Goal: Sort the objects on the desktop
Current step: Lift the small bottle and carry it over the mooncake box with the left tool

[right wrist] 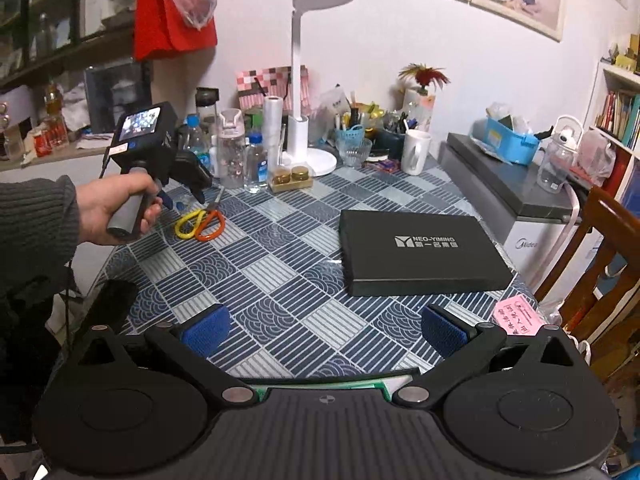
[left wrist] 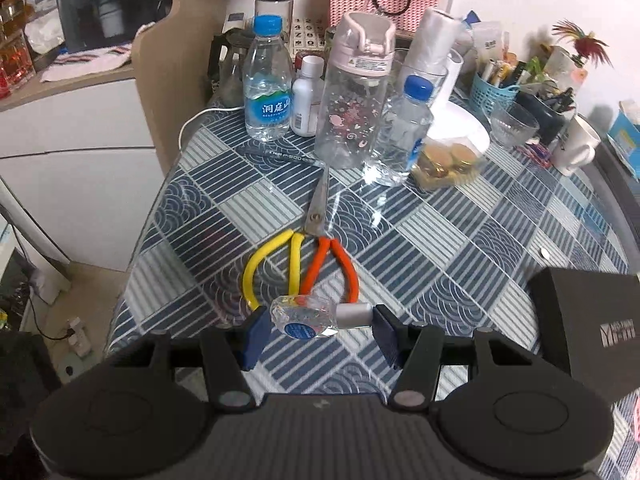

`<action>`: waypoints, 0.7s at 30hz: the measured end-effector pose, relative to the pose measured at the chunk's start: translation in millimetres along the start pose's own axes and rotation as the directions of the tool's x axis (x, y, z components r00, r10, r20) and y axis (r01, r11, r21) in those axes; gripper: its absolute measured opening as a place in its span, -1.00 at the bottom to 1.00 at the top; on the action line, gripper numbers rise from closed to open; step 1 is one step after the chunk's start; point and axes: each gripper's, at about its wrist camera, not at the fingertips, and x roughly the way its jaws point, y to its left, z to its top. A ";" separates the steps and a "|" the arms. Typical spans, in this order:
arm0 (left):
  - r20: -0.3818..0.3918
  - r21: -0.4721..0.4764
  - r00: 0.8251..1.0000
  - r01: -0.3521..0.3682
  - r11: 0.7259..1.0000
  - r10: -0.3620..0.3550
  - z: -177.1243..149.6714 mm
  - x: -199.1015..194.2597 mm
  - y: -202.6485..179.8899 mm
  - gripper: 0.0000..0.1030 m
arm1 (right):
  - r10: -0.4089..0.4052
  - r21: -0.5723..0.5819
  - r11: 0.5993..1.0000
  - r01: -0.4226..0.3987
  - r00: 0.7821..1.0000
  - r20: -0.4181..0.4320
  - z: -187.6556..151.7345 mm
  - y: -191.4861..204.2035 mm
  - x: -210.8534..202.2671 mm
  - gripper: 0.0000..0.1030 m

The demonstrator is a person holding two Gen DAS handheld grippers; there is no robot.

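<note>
Open tablecloth (right wrist: 280, 280) before black box (right wrist: 420, 256)

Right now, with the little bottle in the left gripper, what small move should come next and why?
Probably carry the little bottle forward over the scissors toward the bottles at the back: the left gripper clamps it end to end, and like items stand there.

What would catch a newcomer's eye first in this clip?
The left gripper is clamped on a small clear bottle with a silver cap, held above the yellow-and-orange scissors on the blue patterned tablecloth. The right gripper is open and empty, with a black box lying ahead.
</note>
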 end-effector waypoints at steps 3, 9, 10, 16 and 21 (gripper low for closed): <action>0.007 0.013 1.000 -0.005 1.000 0.005 -10.0 -17.1 -3.6 0.29 | 0.005 0.000 1.000 -0.005 1.000 0.010 -5.9 -2.1 -12.8 1.00; 0.027 0.042 1.000 -0.017 0.999 0.016 -29.4 -48.2 -11.8 0.29 | 0.022 -0.012 1.000 -0.022 0.999 0.032 -15.9 -3.1 -37.6 1.00; 0.030 0.047 0.999 -0.018 0.999 0.016 -32.8 -52.3 -13.5 0.29 | 0.024 -0.014 1.000 -0.023 0.999 0.035 -17.4 -3.6 -41.5 1.00; 0.038 0.073 0.999 -0.027 0.997 0.024 -55.3 -76.1 -25.1 0.29 | 0.035 -0.018 0.999 -0.034 0.998 0.046 -24.8 -8.8 -59.9 1.00; 0.044 0.095 0.998 -0.041 0.995 0.037 -73.1 -94.7 -36.0 0.29 | 0.046 -0.034 0.998 -0.044 0.997 0.056 -28.9 -14.7 -74.6 1.00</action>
